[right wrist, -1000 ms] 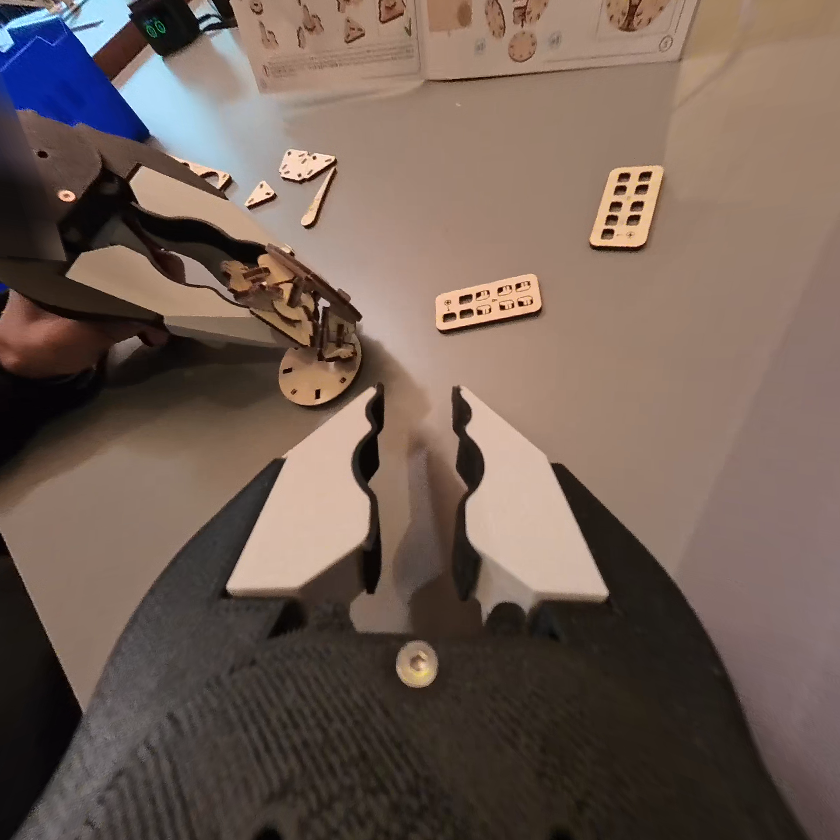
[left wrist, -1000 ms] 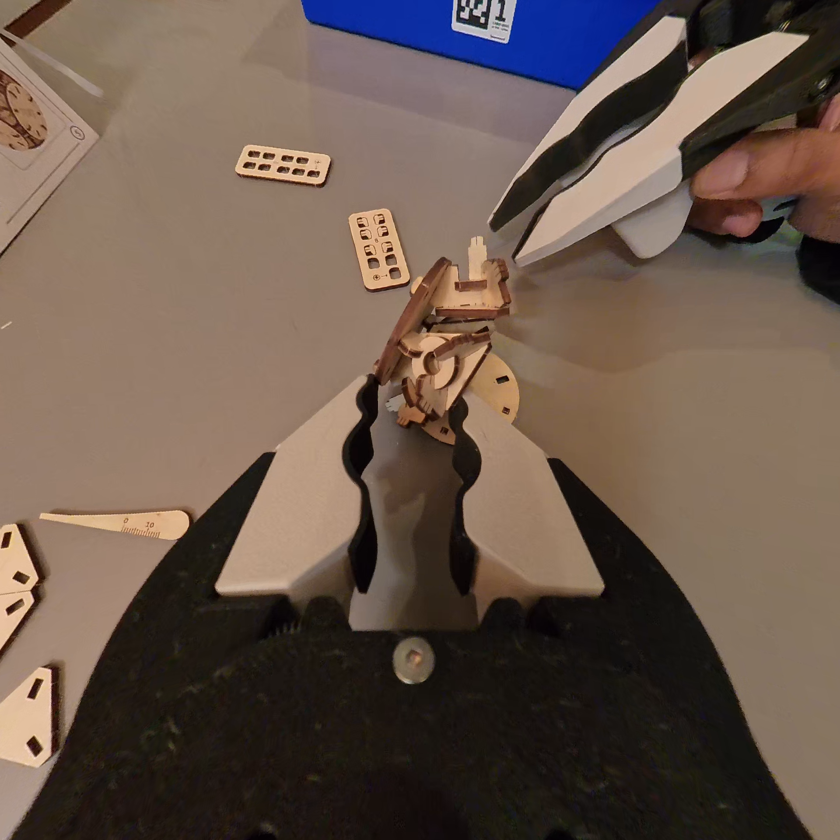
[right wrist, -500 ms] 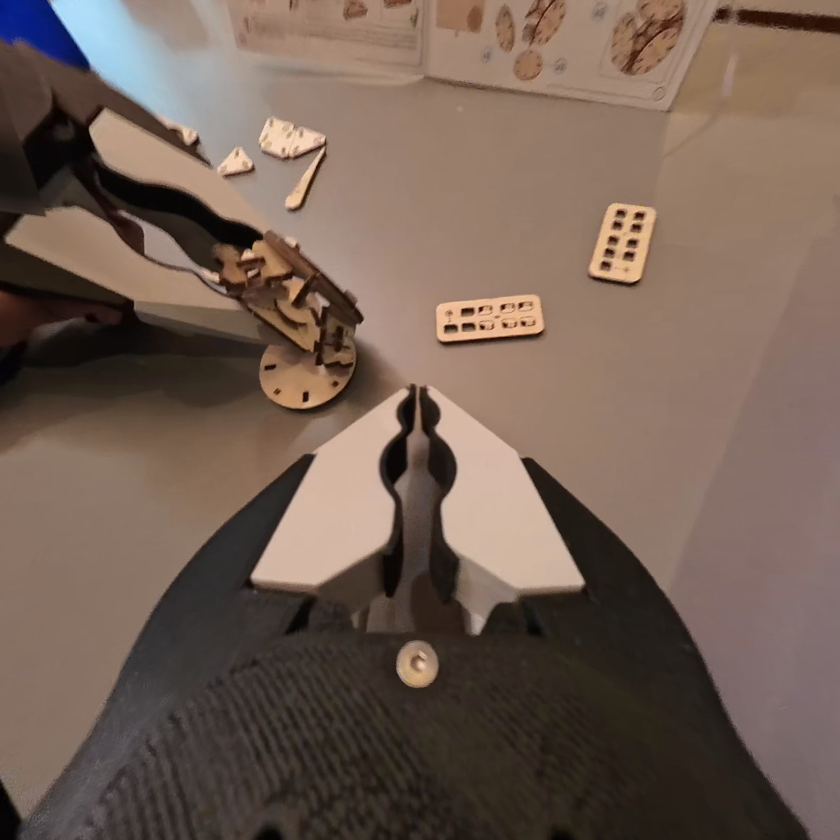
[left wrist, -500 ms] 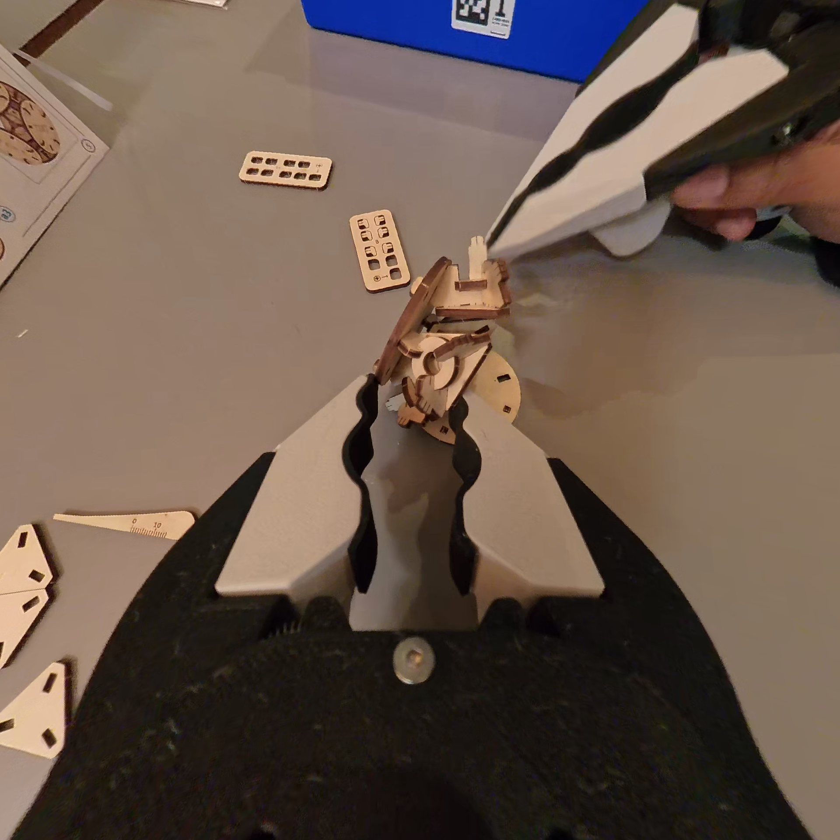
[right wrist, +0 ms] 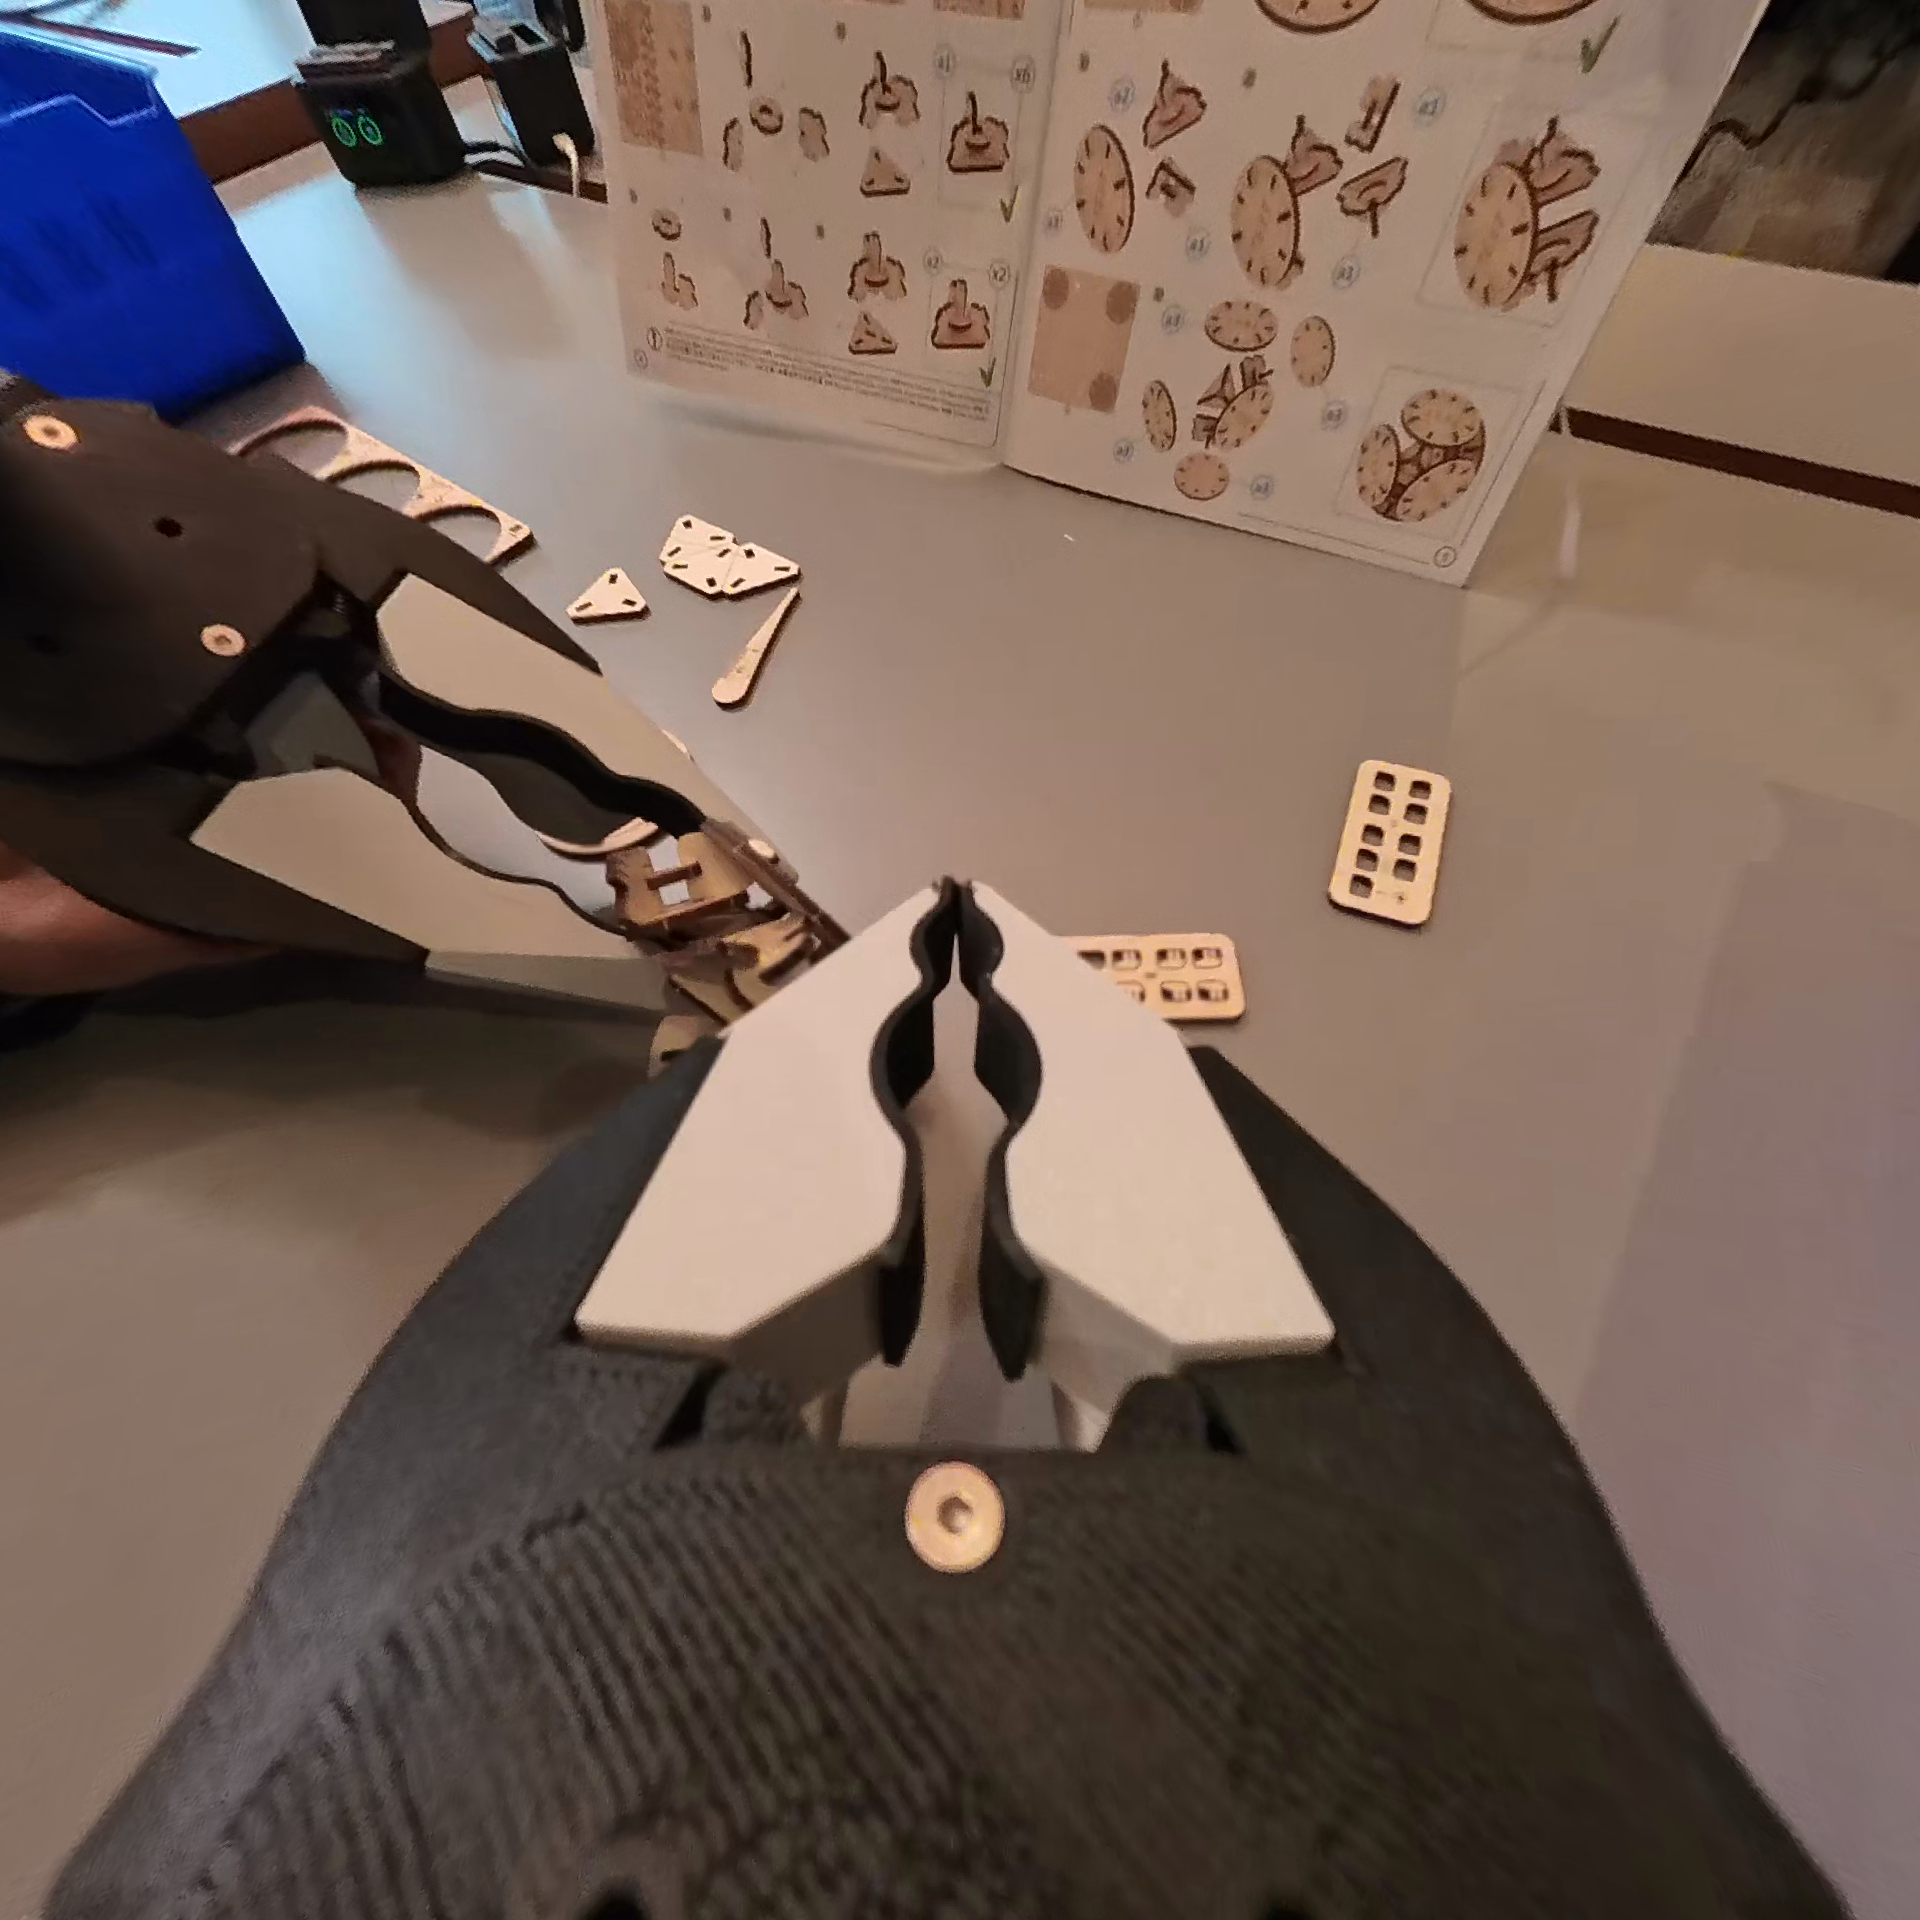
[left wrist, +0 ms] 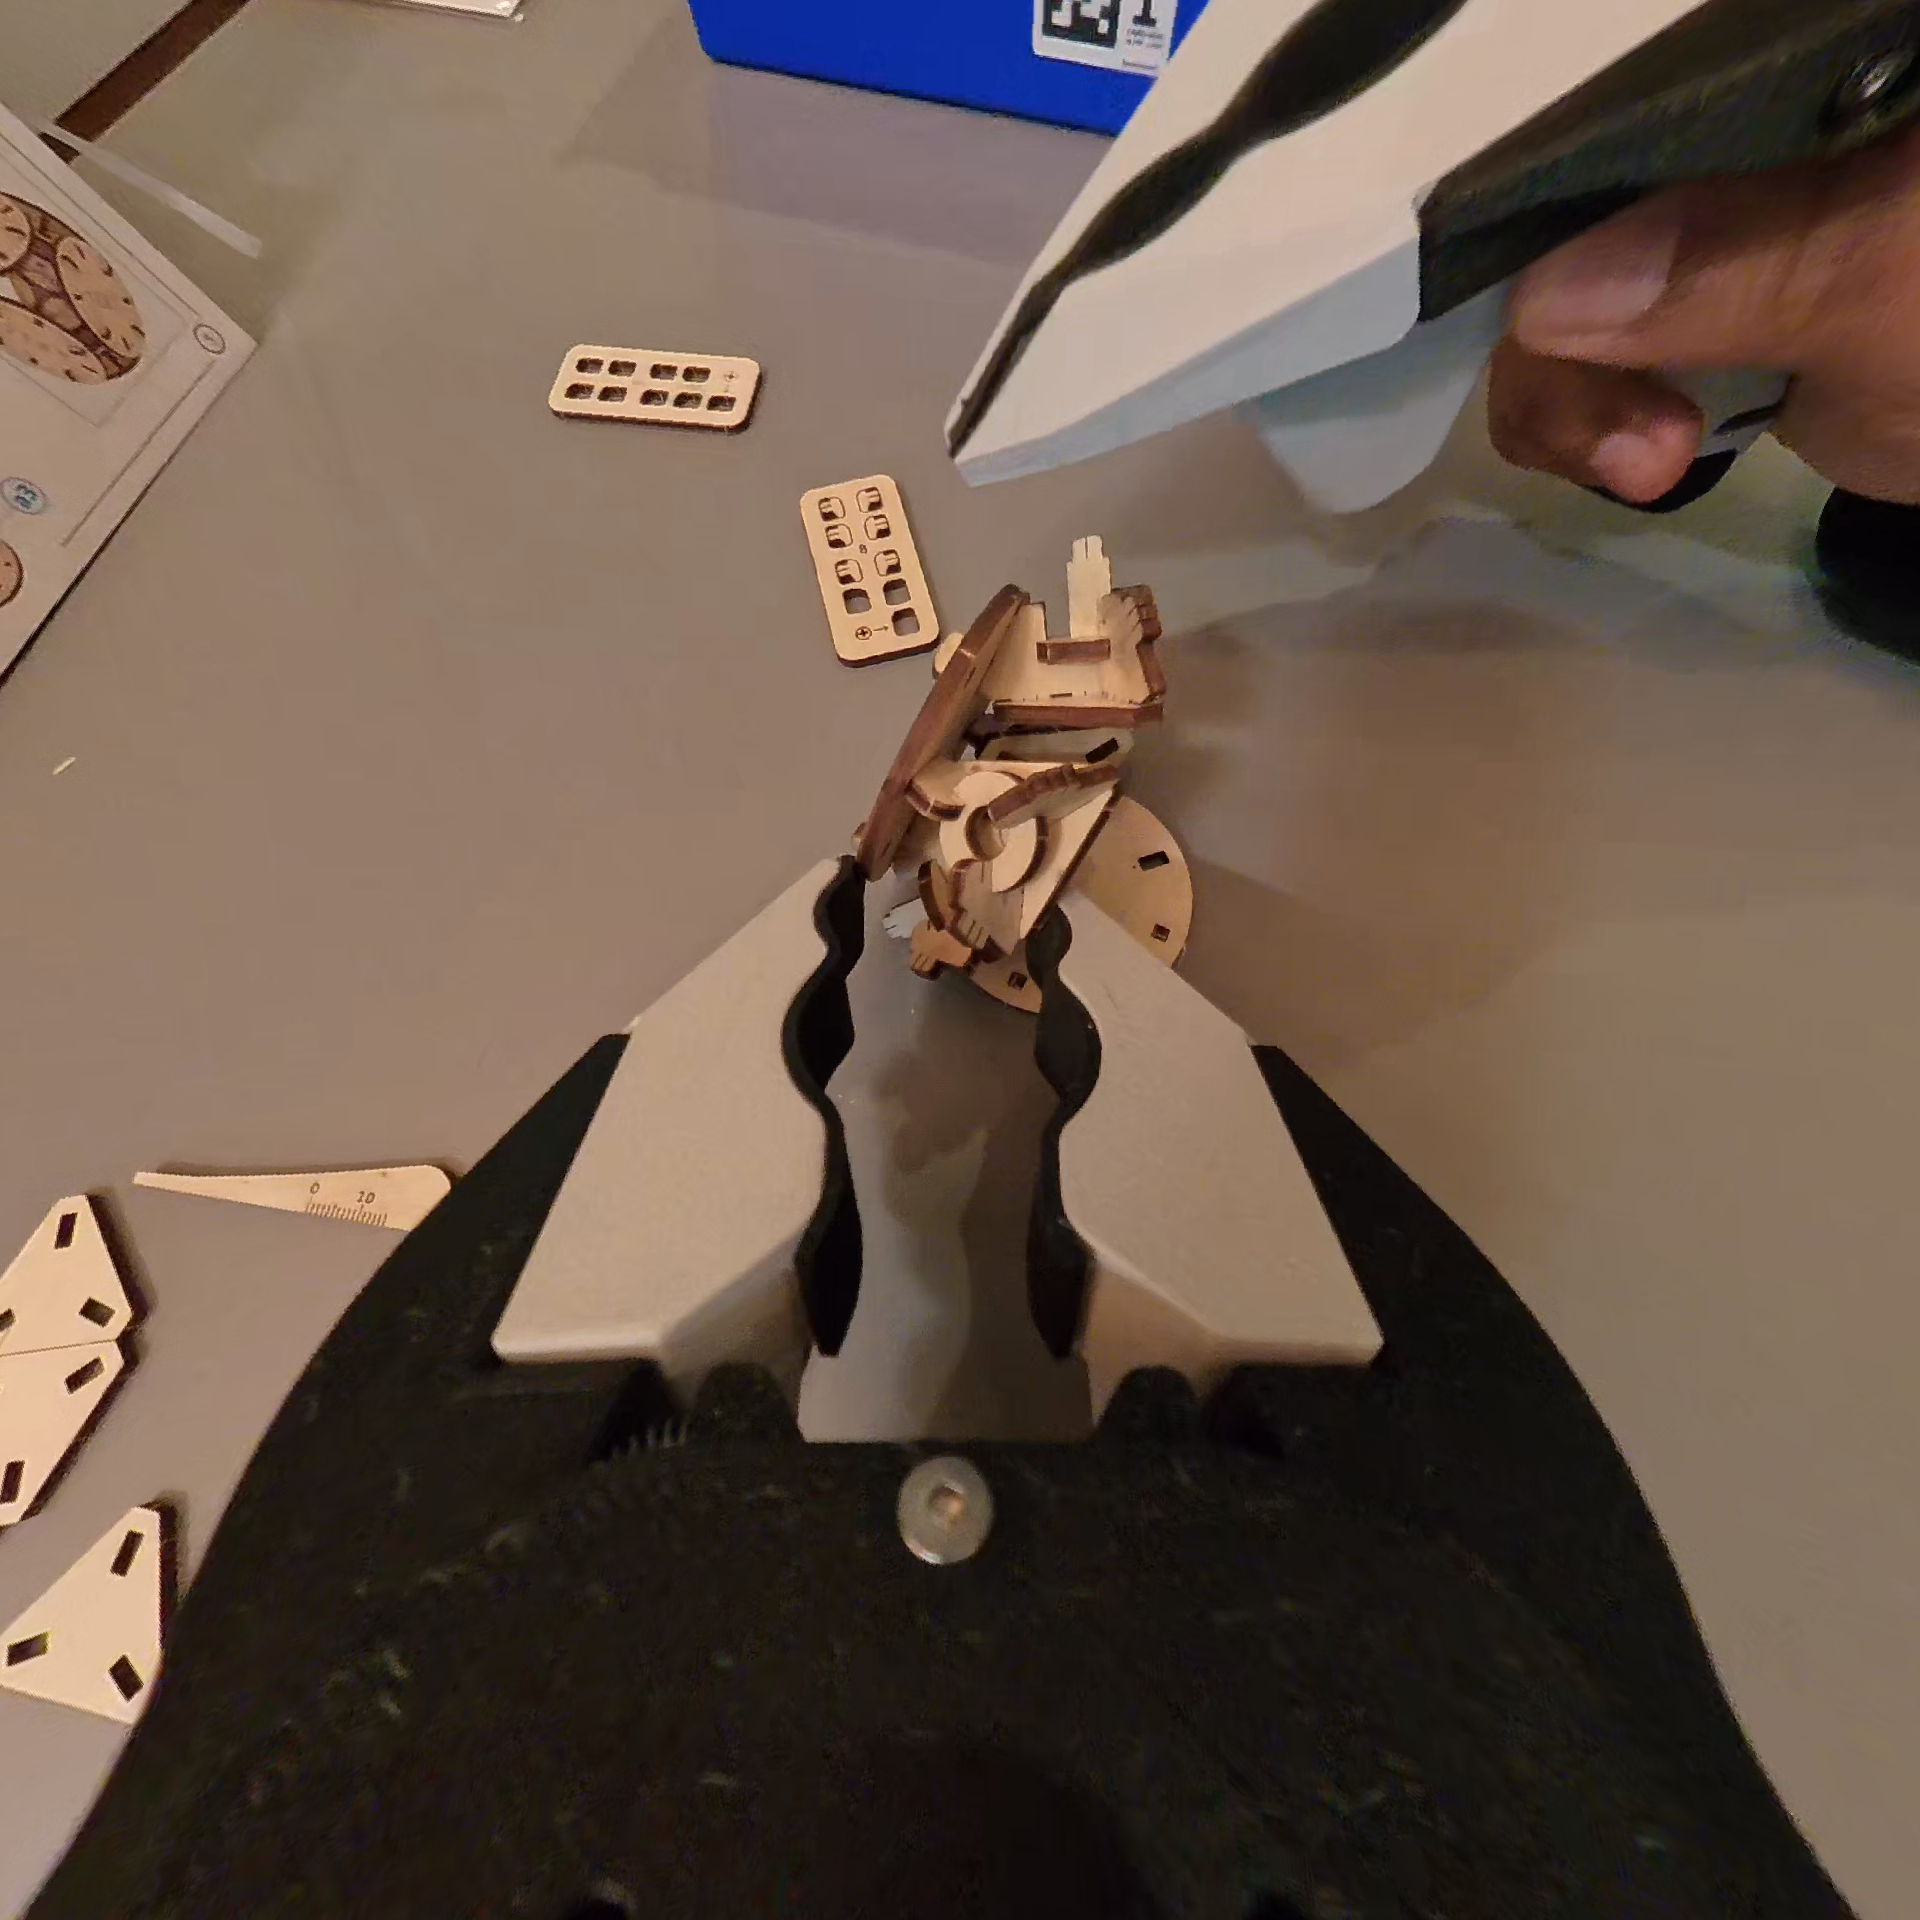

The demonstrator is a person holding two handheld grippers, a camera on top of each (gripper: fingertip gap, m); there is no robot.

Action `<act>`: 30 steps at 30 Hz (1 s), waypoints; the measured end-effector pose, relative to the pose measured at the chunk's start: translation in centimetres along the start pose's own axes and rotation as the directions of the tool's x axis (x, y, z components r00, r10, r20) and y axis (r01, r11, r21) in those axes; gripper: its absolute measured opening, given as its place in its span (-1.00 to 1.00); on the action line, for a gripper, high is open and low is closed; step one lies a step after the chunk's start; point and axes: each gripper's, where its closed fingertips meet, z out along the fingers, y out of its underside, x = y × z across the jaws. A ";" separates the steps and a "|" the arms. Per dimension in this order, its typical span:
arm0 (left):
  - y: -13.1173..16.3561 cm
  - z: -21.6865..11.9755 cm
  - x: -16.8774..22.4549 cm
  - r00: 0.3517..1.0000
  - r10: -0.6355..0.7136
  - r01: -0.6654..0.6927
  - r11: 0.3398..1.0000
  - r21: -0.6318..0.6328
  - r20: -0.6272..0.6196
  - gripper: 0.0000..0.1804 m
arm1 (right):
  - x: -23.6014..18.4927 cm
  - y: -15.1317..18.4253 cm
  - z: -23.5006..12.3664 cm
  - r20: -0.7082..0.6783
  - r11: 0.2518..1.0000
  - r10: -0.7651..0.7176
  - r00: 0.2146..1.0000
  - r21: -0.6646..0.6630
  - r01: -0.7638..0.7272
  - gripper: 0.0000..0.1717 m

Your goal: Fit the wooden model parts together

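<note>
Nearby, slotted plates (left wrist: 868, 569), triangles (left wrist: 62, 1288) — instruction sheet (right wrist: 1122, 239).

Wooden assembly (left wrist: 1013, 790) sits between slotted plates (left wrist: 868, 569) and left tool (left wrist: 951, 914).

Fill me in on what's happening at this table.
A person works two handheld grippers over a grey table strewn with wooden puzzle pieces. The left gripper clamps a partly built wooden model above a wooden disc. The right gripper hovers beside it, shut and empty. An instruction sheet stands behind.
</note>
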 end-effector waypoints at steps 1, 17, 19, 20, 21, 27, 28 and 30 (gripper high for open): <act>0.0 0.0 0.0 1.000 -0.001 0.001 1.000 0.000 -0.001 -0.69 | 0.0 0.4 0.0 0.009 1.000 0.015 1.000 -0.007 -0.015 -1.00; 0.0 0.0 0.0 1.000 -0.005 0.005 1.000 -0.002 -0.005 -0.69 | -0.5 1.3 0.2 0.129 0.989 0.145 0.981 -0.006 -0.146 -1.00; 0.0 0.0 0.0 1.000 -0.007 0.007 1.000 -0.002 -0.006 -0.69 | -0.3 0.9 -0.4 0.131 0.986 0.159 0.978 0.027 -0.164 -1.00; 0.0 0.0 0.0 1.000 -0.009 0.009 1.000 -0.002 -0.008 -0.69 | -0.4 1.3 -0.4 0.137 0.985 0.166 0.977 0.016 -0.169 -1.00; 0.0 0.0 0.0 1.000 -0.010 0.010 1.000 -0.002 -0.009 -0.69 | -0.5 1.8 -0.3 0.142 0.985 0.171 0.975 -0.005 -0.172 -1.00; 0.0 0.0 0.0 1.000 -0.014 0.014 1.000 -0.002 -0.012 -0.69 | -2.2 3.3 0.1 0.175 0.984 0.172 0.969 -0.083 -0.160 -1.00; 0.0 0.0 0.0 1.000 -0.014 0.014 1.000 -0.002 -0.012 -0.69 | -2.4 3.7 0.2 0.171 0.983 0.163 0.972 -0.108 -0.146 -1.00; 0.0 0.0 0.0 1.000 -0.012 0.012 1.000 -0.002 -0.011 -0.69 | -2.3 3.8 0.4 0.149 0.985 0.144 0.978 -0.113 -0.128 -1.00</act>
